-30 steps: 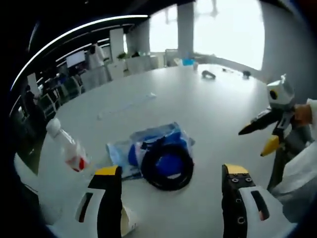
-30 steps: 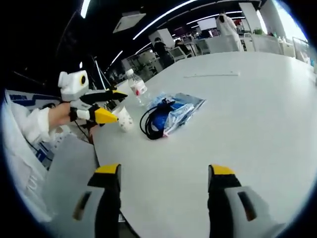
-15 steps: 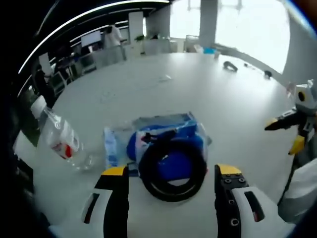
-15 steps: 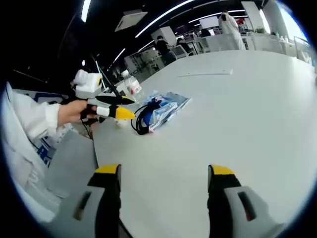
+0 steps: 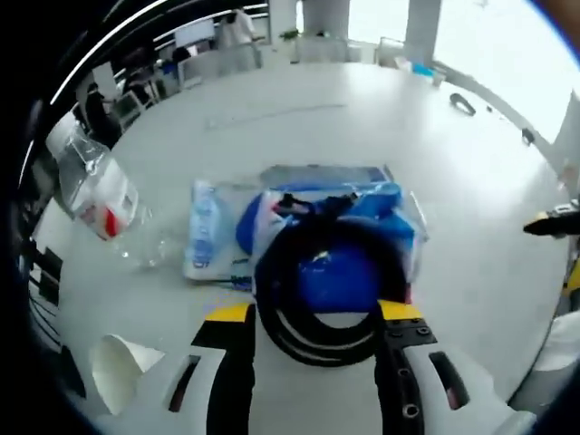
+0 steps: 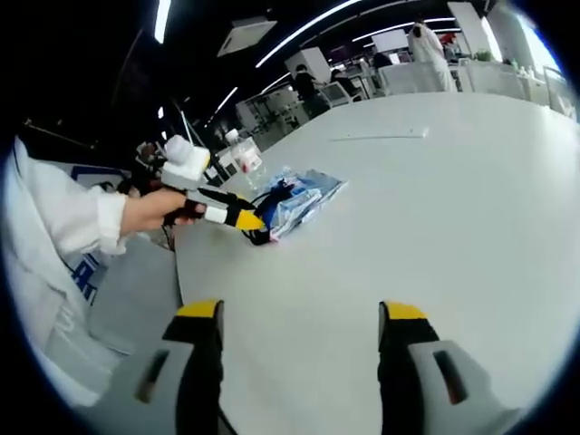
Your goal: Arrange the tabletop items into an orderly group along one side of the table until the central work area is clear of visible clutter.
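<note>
A black coiled cable [image 5: 317,294] lies on a blue plastic bag [image 5: 349,204] on the white table [image 5: 299,136]. My left gripper [image 5: 314,313] is open, its yellow-tipped jaws standing on either side of the coil's near edge. A clear water bottle [image 5: 95,186] lies at the left, and a white paper cup [image 5: 118,367] is tipped over near the left jaw. In the right gripper view a hand holds the left gripper [image 6: 243,219] over the bag [image 6: 308,192], with the bottle [image 6: 246,156] behind. My right gripper [image 6: 301,310] is open over bare table.
A thin white strip [image 5: 272,113] lies farther out on the table, also visible as the strip [image 6: 381,136] in the right gripper view. Two small dark objects [image 5: 462,102] sit near the far edge. The right gripper's tip [image 5: 553,222] shows at the right. People and desks stand beyond.
My left gripper has moved forward and down onto the bag; the cable coil now sits between its jaws. The right gripper has stayed almost where it was.
</note>
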A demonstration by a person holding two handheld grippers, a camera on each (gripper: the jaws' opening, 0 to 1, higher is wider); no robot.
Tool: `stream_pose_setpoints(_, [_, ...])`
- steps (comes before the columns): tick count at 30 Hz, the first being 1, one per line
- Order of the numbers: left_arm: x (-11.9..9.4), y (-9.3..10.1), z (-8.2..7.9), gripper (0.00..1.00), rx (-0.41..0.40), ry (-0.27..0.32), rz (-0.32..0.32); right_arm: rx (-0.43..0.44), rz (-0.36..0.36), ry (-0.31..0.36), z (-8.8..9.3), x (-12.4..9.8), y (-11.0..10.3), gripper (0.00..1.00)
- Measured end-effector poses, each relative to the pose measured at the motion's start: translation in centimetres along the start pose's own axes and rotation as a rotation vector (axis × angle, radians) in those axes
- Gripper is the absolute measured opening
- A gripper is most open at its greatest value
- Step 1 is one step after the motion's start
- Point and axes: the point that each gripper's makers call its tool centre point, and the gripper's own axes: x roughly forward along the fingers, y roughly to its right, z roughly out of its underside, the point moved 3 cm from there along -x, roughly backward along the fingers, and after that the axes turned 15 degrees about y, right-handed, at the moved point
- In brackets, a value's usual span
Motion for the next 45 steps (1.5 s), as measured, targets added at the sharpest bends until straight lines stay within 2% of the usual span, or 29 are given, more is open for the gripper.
stream_pose_setpoints(7, [0.8, -0.1, 0.9, 0.37, 0.003, -0.032, -0.022, 0.007, -0.031, 0.007, -0.3, 1.1, -0.5, 0.66])
stream_pose_setpoints(15, [0.9, -0.5, 0.8, 0.32, 0.008, -0.026, -0.042, 0.006, -0.062, -0.005, -0.5, 2.9, -1.0, 0.64])
stream_pose_setpoints(18, [0.8, -1.1, 0.7, 0.22, -0.007, -0.019, -0.072, 0.000, -0.075, -0.014, -0.5, 3.5, -1.3, 0.64])
stream_pose_setpoints(20, [0.6, -1.4, 0.6, 0.08, -0.014, -0.015, -0.085, -0.003, -0.085, -0.016, -0.6, 3.8, -1.6, 0.63])
stream_pose_setpoints(21, [0.5, -1.4, 0.6, 0.07, -0.041, -0.009, -0.088, -0.004, -0.089, -0.014, -0.6, 4.0, -1.7, 0.63])
stream_pose_setpoints(23, [0.6, -1.4, 0.7, 0.04, -0.030, -0.014, -0.084, -0.005, -0.094, -0.014, -0.6, 4.3, -1.8, 0.63])
stream_pose_setpoints(25, [0.5, -1.4, 0.6, 0.03, -0.034, -0.015, -0.078, -0.005, -0.094, -0.016, -0.6, 4.5, -1.9, 0.63])
stream_pose_setpoints(31, [0.0, -0.8, 0.6, 0.01, -0.121, -0.015, -0.055, 0.009, -0.089, 0.010, -1.0, 4.6, -2.0, 0.62])
stream_pose_setpoints(39, [-1.9, -0.3, 0.1, 0.00, -0.158, 0.022, -0.039, 0.006, -0.078, 0.036, -1.7, 5.0, -2.0, 0.61])
stream_pose_setpoints(44, [-2.9, -0.2, 0.2, 0.00, -0.232, 0.037, -0.029, -0.001, -0.091, 0.043, -1.9, 5.4, -2.5, 0.61])
stream_pose_setpoints(45, [-3.1, -0.2, 0.2, 0.00, -0.224, 0.037, -0.032, -0.002, -0.093, 0.043, -1.9, 5.5, -2.6, 0.61])
